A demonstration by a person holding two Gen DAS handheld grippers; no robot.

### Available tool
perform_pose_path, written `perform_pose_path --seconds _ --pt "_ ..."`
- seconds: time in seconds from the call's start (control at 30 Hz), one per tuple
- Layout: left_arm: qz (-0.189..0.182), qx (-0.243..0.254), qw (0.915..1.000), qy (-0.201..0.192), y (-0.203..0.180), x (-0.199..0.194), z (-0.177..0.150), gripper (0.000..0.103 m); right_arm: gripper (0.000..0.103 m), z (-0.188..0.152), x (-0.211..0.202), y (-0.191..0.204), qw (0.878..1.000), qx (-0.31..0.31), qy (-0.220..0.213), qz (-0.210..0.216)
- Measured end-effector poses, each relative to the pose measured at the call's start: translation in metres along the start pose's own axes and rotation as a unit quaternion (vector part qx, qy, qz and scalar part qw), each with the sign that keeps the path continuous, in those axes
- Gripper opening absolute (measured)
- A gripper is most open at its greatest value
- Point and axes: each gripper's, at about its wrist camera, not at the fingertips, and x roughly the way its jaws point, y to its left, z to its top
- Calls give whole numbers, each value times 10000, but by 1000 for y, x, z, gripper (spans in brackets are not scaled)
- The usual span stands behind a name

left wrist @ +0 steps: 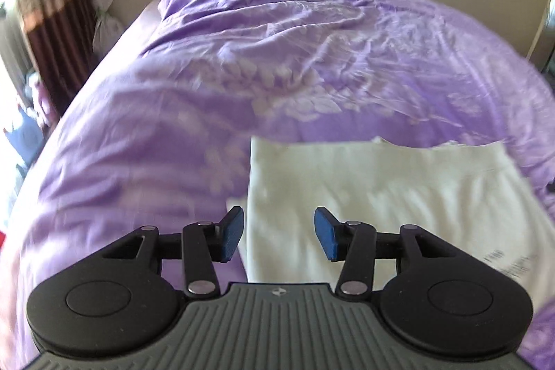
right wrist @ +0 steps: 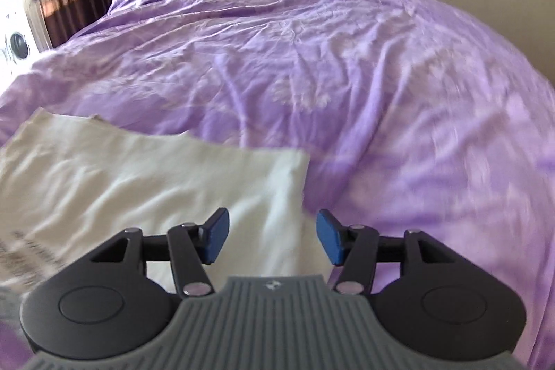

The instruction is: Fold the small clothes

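The cloth [left wrist: 381, 196] lies flat on the bed [left wrist: 277, 58], folded to a rough rectangle near the bed's near edge, with a printed label showing at the cloth's near side. My left claw [left wrist: 279, 236] hangs above the cloth's left edge and my right claw [right wrist: 273, 236] above its right edge; both have their jaws well apart and hold nothing, and the blue pads [left wrist: 231, 238] do not touch the fabric.

The risks, as I judge them: the far edge looks uneven (one layer peeks past another at the far corner), so a further fold could lock that skew in. The bedcover is soft and rumpled, so a pinch that dips too low could catch the purple sheet along with the cloth. The views are blurred, so my aim at a corner may be off.
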Motion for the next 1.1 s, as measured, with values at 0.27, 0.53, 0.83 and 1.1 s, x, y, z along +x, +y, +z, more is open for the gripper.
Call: perform_pose_path --seconds 0.27,0.53,0.83,1.1 --pt "-121 -981 9950 128 26 -53 -69 59 54 -78 -70 0 9951 967 -116 161" --pt "-573 -2330 9703 292 51 -50 -121 59 55 -153 -98 -35 9608 2732 -202 432" --pt "-888 -2807 9556 46 53 -31 -140 19 34 -181 -89 -52 9222 3625 -295 1310" --pt "-392 -2320 9714 -327 33 -56 -134 8 3 -187 -104 -49 9140 3832 -808 1057"
